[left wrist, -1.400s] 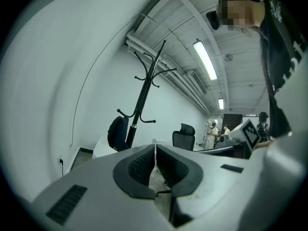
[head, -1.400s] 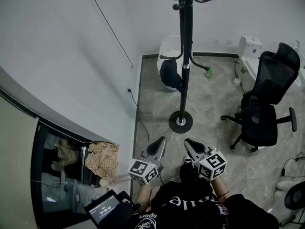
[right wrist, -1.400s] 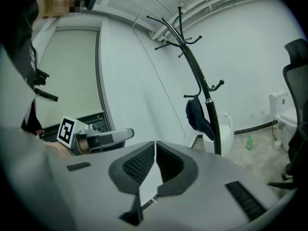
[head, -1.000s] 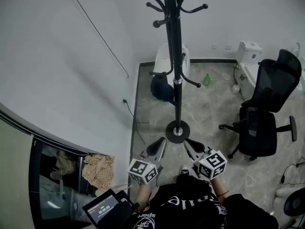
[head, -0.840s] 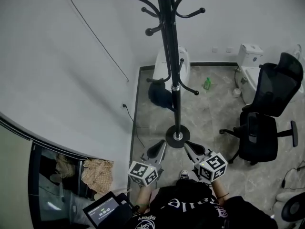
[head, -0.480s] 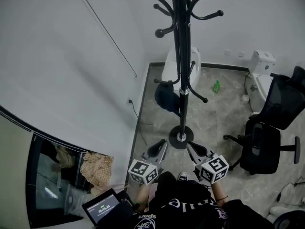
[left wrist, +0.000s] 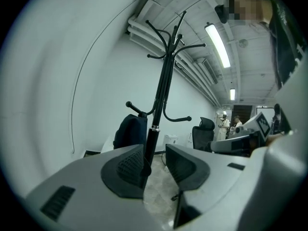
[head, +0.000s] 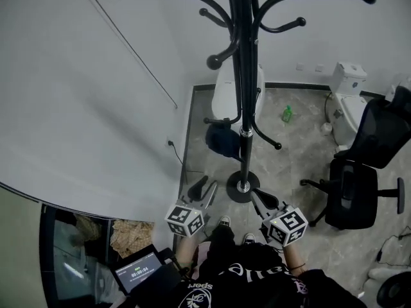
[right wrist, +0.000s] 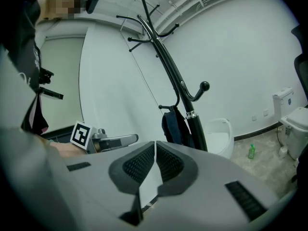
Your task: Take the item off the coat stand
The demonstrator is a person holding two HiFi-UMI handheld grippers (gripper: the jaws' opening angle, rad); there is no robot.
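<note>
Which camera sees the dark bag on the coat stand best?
The left gripper view: the dark bag shows its broad side beside the coat stand. The right gripper view shows the dark bag narrower; the head view sees it small, from above.

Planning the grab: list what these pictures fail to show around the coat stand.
- Dark blue hanging item: head view, the pole of the black metal coat stand covers one side; bag or garment unclear.
- Stand's top: cut off by the head view's upper edge.
- Small green bottle: head view, label too small.
</note>
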